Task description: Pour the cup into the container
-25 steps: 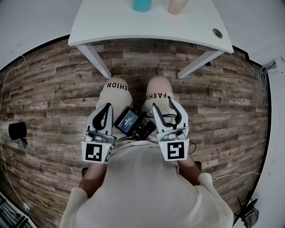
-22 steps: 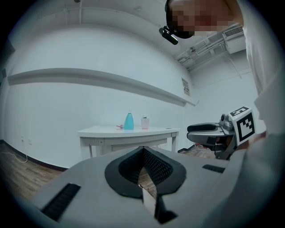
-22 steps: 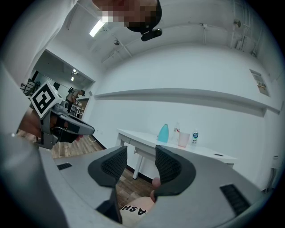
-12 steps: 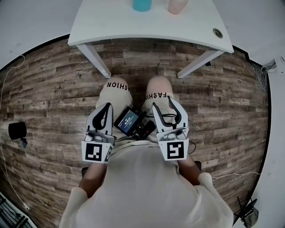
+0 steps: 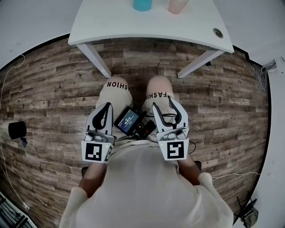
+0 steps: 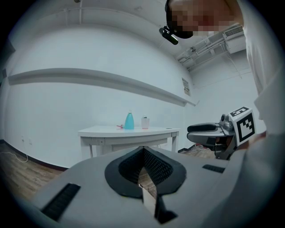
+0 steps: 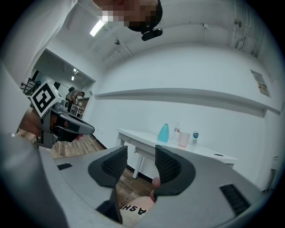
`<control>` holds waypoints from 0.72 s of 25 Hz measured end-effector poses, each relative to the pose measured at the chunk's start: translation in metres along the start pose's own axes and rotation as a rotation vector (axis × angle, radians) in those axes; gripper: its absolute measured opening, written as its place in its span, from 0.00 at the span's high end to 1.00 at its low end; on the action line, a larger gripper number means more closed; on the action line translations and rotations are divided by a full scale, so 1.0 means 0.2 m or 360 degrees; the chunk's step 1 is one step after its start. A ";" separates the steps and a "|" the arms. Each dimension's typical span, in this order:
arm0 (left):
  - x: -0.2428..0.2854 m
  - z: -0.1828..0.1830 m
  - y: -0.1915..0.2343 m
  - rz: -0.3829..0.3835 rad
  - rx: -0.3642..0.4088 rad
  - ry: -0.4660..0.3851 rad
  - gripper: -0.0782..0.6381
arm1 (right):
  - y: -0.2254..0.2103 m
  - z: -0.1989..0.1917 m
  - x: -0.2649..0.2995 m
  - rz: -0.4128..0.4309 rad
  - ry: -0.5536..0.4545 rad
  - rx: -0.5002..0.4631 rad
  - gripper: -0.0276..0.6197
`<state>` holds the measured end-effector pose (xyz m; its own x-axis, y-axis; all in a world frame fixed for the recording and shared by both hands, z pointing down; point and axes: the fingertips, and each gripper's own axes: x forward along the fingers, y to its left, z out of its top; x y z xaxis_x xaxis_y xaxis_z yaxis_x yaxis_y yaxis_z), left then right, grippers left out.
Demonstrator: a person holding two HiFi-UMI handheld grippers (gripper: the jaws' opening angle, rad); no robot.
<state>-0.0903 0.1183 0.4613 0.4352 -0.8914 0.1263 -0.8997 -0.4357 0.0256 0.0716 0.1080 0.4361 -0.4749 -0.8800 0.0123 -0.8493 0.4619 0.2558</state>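
Note:
A teal container (image 5: 142, 4) and a pink cup (image 5: 177, 5) stand side by side at the far edge of a white table (image 5: 133, 26), well ahead of both grippers. In the left gripper view the container (image 6: 129, 121) and cup (image 6: 145, 123) are small and distant; the right gripper view shows the container (image 7: 163, 133) left of the cup (image 7: 184, 139). My left gripper (image 5: 107, 106) is held at waist height, its jaws (image 6: 143, 150) shut on nothing. My right gripper (image 5: 163, 103) is beside it, open, with an empty gap between the pads (image 7: 141, 153).
A small device with a lit screen (image 5: 129, 121) hangs at the person's waist between the grippers. Wood flooring lies between me and the table legs (image 5: 99, 60). A black object (image 5: 17, 130) sits on the floor at left. A small bottle (image 7: 195, 137) stands near the cup.

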 end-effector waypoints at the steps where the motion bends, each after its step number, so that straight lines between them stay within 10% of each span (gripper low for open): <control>1: 0.00 0.00 0.00 -0.0001 0.0000 0.0000 0.88 | 0.00 0.00 0.00 0.0002 0.0003 -0.0003 0.65; 18: 0.00 0.03 -0.02 -0.0017 0.0016 -0.0008 0.88 | 0.01 0.00 -0.01 0.0020 0.0012 -0.0022 0.65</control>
<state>-0.0858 0.1187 0.4556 0.4448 -0.8874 0.1211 -0.8948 -0.4461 0.0170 0.0711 0.1103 0.4360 -0.4837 -0.8750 0.0226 -0.8399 0.4712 0.2692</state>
